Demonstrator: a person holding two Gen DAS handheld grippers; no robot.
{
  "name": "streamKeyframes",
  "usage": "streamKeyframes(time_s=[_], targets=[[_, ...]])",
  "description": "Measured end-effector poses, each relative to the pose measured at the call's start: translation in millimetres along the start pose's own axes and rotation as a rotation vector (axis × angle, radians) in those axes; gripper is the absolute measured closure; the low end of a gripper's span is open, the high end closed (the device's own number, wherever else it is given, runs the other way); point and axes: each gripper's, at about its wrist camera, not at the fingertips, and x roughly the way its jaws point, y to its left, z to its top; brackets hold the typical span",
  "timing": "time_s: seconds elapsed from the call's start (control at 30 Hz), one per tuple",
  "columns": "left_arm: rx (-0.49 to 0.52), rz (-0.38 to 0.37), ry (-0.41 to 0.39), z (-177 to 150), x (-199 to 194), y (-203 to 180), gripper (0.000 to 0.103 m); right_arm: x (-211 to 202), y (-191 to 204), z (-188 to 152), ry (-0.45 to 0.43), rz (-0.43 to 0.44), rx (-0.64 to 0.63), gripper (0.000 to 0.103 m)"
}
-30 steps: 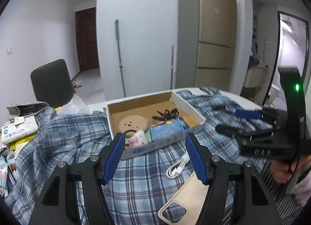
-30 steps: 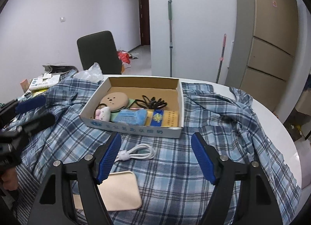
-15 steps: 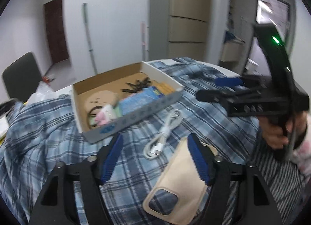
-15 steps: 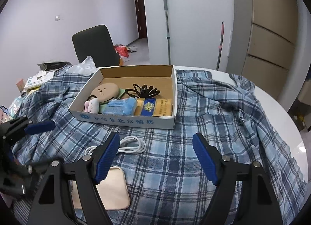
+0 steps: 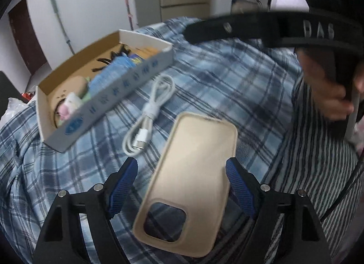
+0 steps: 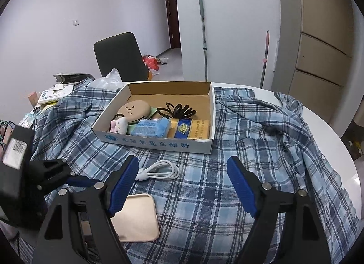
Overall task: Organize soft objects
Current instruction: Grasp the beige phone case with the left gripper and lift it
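Note:
A beige soft phone case [image 5: 193, 168] lies on the blue plaid shirt [image 5: 227, 86], between the open fingers of my left gripper [image 5: 182, 184]; the pads do not touch it. It also shows in the right wrist view [image 6: 136, 218]. A coiled white cable [image 5: 152, 106] lies beside it, also seen from the right [image 6: 159, 170]. A cardboard box [image 6: 159, 145] holds a pink plush [image 6: 119, 126], a round beige pad [image 6: 134, 110], a blue pack [image 6: 152, 127] and black hair ties [image 6: 179, 110]. My right gripper [image 6: 182, 186] is open and empty above the shirt.
The plaid shirt covers a round white table [image 6: 323, 122]. Papers and boxes [image 6: 54, 93] lie at the far left. A black chair [image 6: 118, 56] stands behind the table. Two mop handles [image 6: 203, 36] lean on the wall by a beige cabinet [image 6: 323, 47].
My left gripper has moved down and forward over the phone case, which now sits between its fingers. The right gripper has drifted slightly, staying open.

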Motion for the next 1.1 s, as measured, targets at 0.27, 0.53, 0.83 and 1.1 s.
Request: streamKeyframes(time_s=[0.27,0.53,0.83,1.1], targets=[[0.038,-0.013,0.041,0,8,-7,0.021,-1,-1,-1,0.005,0.009,0.003,0.024],[0.007,-0.055,0.057,0,12,-2,0.021,0,-2,-1,0.011,0.012,0.005,0.024],[-0.011,-0.102,0.061,-1,11,2,0.021,0,-1,-2,0.012,0.014,0.002,0.024],[0.016,-0.062,0.044,-2,8,-4,0.025,-1,-1,-2,0.013,0.016,0.000,0.024]])
